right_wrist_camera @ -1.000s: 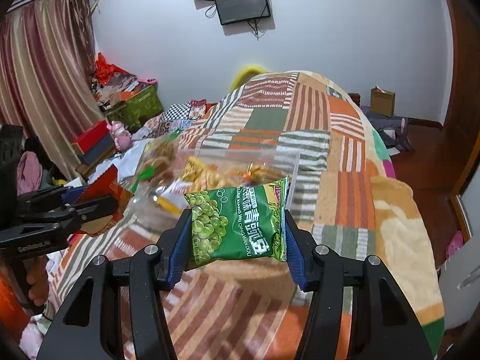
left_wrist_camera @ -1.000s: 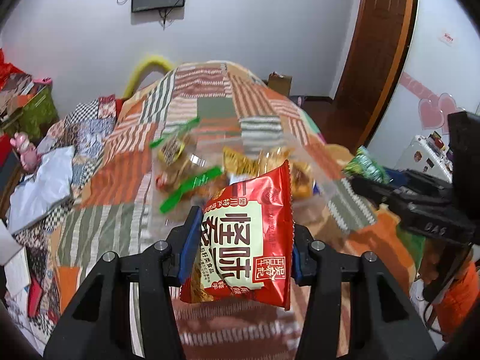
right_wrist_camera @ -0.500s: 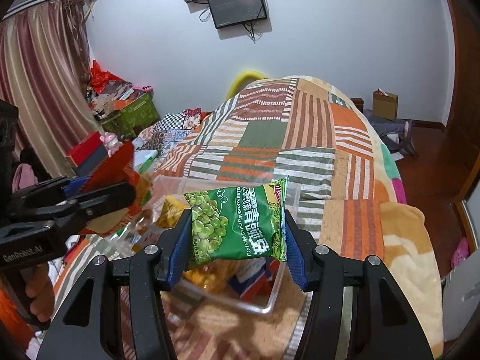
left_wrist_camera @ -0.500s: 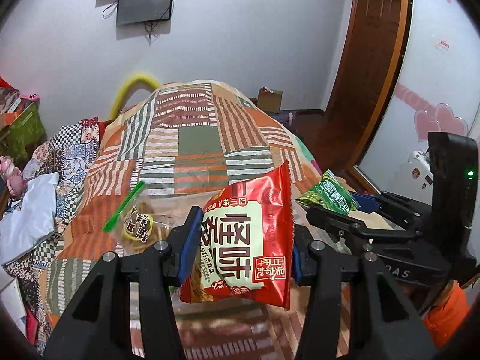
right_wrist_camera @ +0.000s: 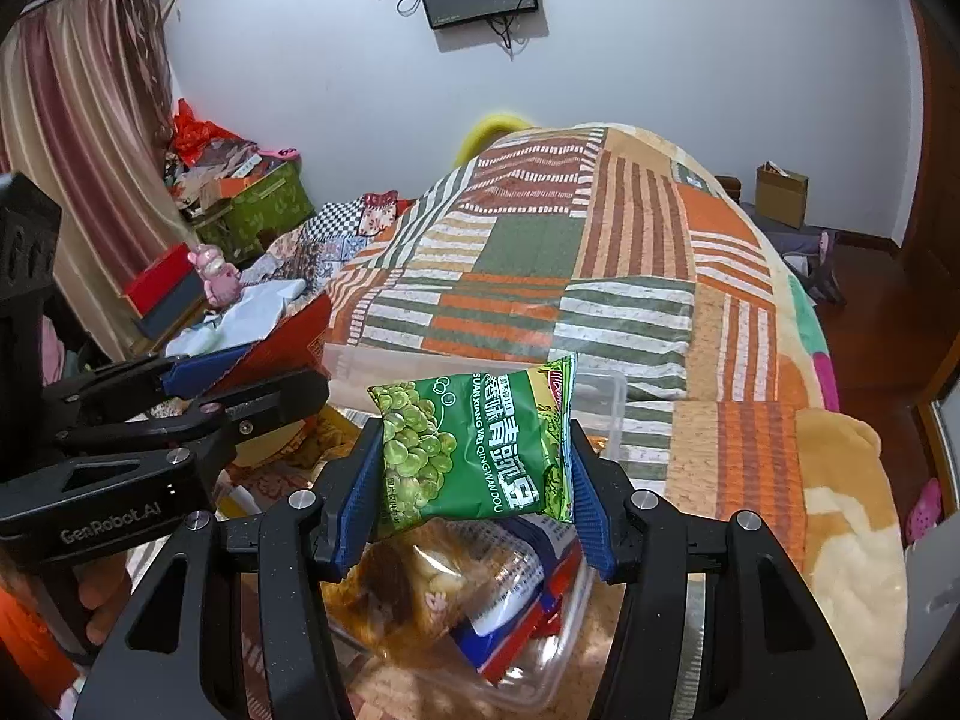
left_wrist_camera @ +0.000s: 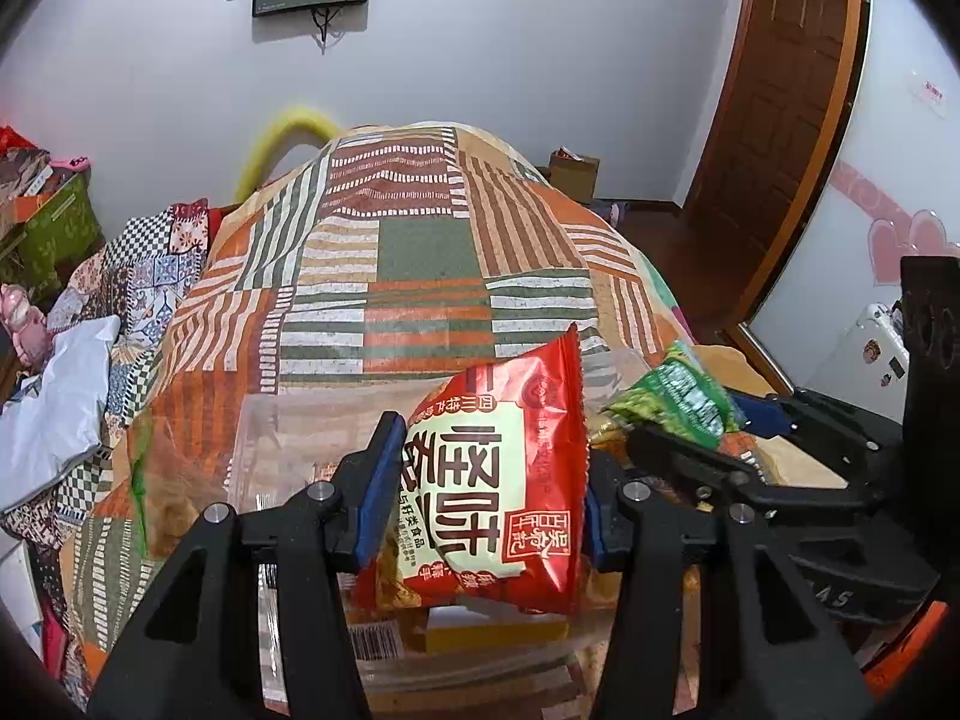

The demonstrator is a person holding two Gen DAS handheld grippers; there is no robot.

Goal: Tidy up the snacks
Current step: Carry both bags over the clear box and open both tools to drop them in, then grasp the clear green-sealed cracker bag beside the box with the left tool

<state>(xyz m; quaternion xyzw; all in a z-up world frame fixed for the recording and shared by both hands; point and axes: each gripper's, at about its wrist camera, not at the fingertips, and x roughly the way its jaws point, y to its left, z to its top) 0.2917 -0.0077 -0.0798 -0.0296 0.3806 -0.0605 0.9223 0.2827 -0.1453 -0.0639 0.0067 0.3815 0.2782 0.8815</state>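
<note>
Both tongs hover over the clear plastic bin (right_wrist_camera: 612, 414) on the patchwork bed (right_wrist_camera: 630, 276): left tongs (left_wrist_camera: 486, 492) clamp the red snack packet (left_wrist_camera: 504, 480), right tongs (right_wrist_camera: 474, 480) the green pea packet (right_wrist_camera: 474, 450). I'd lower each straight toward 6 o'clock, then let go inside.
</note>
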